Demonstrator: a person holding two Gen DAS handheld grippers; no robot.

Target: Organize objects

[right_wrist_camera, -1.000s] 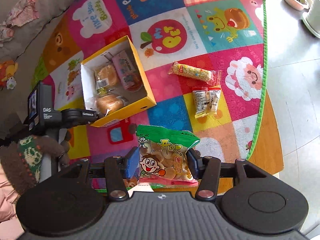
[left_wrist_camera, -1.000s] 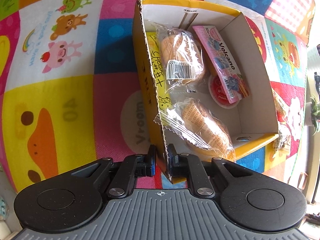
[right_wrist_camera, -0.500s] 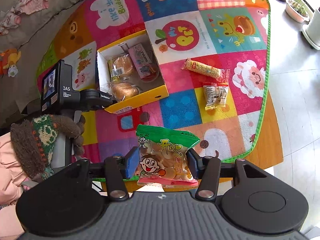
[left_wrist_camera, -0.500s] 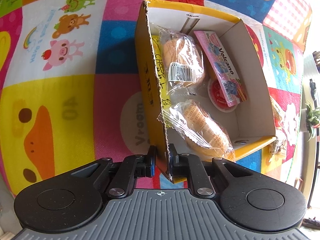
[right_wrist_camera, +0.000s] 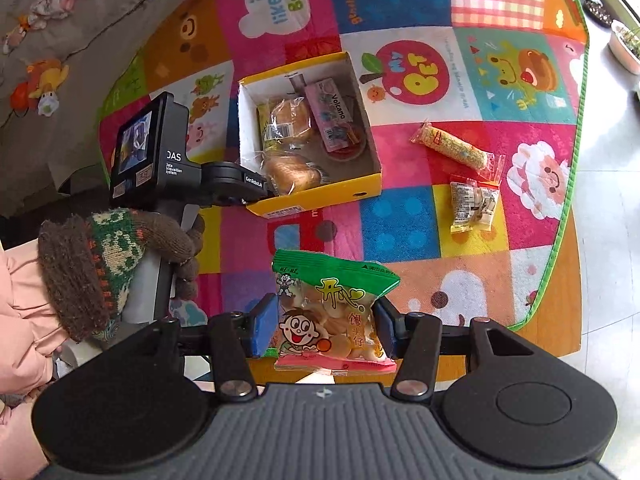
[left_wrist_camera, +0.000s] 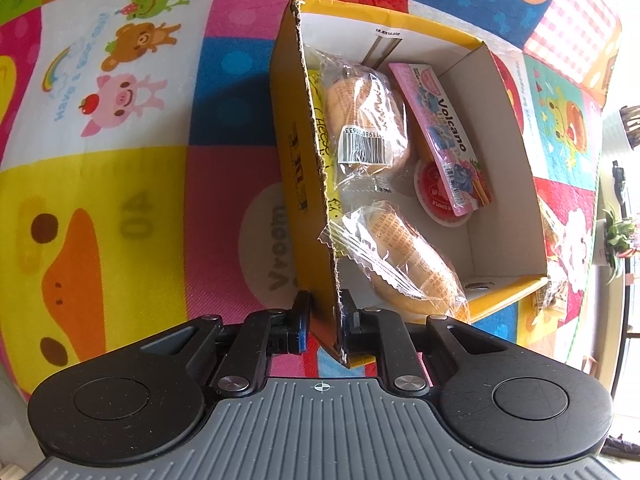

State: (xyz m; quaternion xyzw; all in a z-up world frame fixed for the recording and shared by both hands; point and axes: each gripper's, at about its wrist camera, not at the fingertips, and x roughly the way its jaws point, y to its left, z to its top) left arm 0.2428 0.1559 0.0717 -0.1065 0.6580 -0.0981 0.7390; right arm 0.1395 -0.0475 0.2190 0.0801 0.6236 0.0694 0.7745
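Note:
A yellow cardboard box [right_wrist_camera: 320, 196] sits on the colourful play mat. It holds two wrapped buns [left_wrist_camera: 368, 128], a pink Volcano packet [left_wrist_camera: 440, 136], a red-lidded cup and a yellow packet. My left gripper [left_wrist_camera: 324, 320] is shut on the box's near left wall [left_wrist_camera: 296, 160], one pad outside and one inside. In the right wrist view the left gripper [right_wrist_camera: 264, 192] meets the box's near left corner. My right gripper [right_wrist_camera: 326, 328] is shut on a green-topped snack bag [right_wrist_camera: 332, 312] with a cartoon face, held above the mat in front of the box.
To the right of the box, a long wrapped snack bar [right_wrist_camera: 452, 148] and a small clear packet [right_wrist_camera: 474, 202] lie on the mat. A knitted-gloved hand [right_wrist_camera: 112, 256] holds the left gripper's handle. The mat's green edge [right_wrist_camera: 560, 240] and tiled floor are to the right.
The right gripper has carried the snack bag sideways and rolled, so the box now sits nearer the middle of its view. The left gripper has stayed on the box wall.

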